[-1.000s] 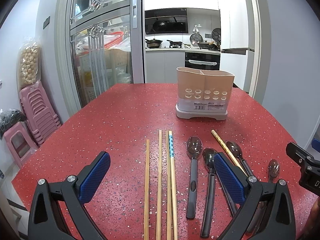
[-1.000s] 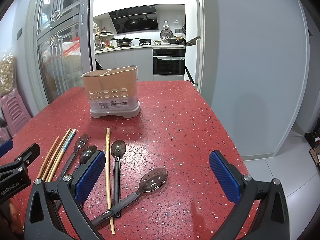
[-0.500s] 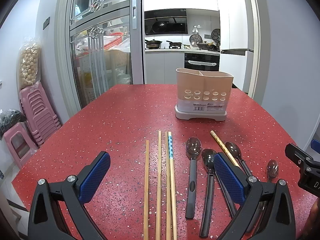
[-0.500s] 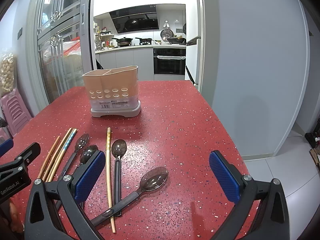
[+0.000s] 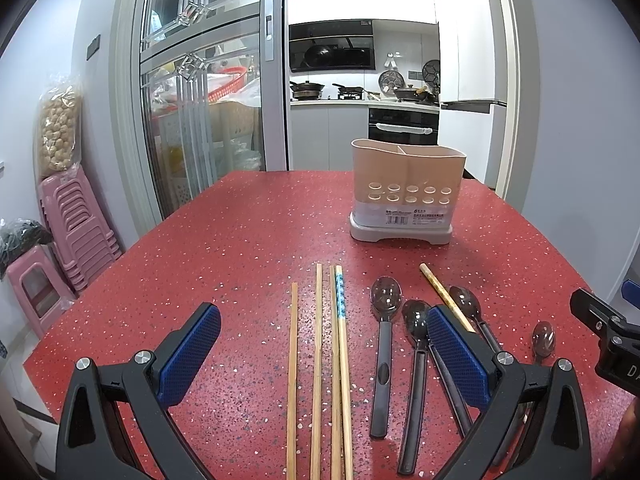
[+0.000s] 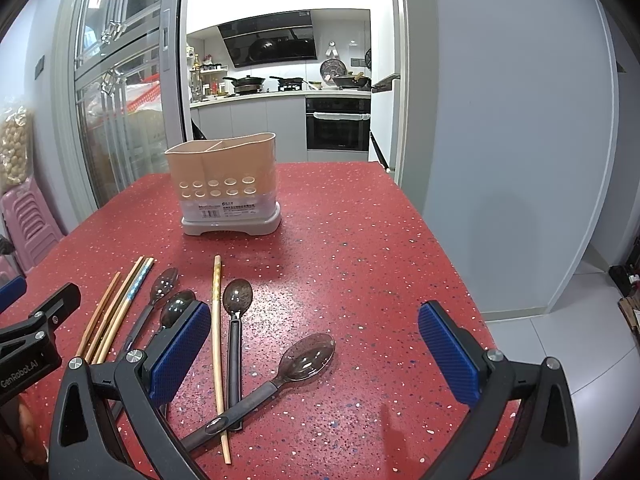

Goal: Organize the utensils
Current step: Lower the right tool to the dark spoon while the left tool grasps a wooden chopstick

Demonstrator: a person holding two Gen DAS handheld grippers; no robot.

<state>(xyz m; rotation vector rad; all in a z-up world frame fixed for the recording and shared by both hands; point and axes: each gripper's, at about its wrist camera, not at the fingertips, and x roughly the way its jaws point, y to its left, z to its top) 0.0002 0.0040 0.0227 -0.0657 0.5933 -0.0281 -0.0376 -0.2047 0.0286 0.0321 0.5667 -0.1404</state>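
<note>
A beige two-compartment utensil holder [image 5: 406, 190] stands upright on the red speckled table [image 5: 240, 248]; it also shows in the right wrist view [image 6: 226, 192]. Several wooden chopsticks [image 5: 318, 360] lie side by side, one with a blue patterned end [image 5: 341, 300]. Another chopstick [image 6: 217, 344] lies apart among several dark spoons [image 5: 382, 352]. One spoon [image 6: 280, 376] lies slanted across the others. My left gripper [image 5: 320, 352] is open and empty above the chopsticks. My right gripper [image 6: 316, 348] is open and empty above the slanted spoon.
The table's right edge [image 6: 452, 264] drops to a tiled floor. Pink stacked stools [image 5: 76, 232] stand left of the table. A glass sliding door [image 5: 200, 100] and a kitchen [image 5: 360, 80] lie behind.
Both views have shifted only slightly; the holder sits a touch nearer in frame. Nothing was picked up or moved.
</note>
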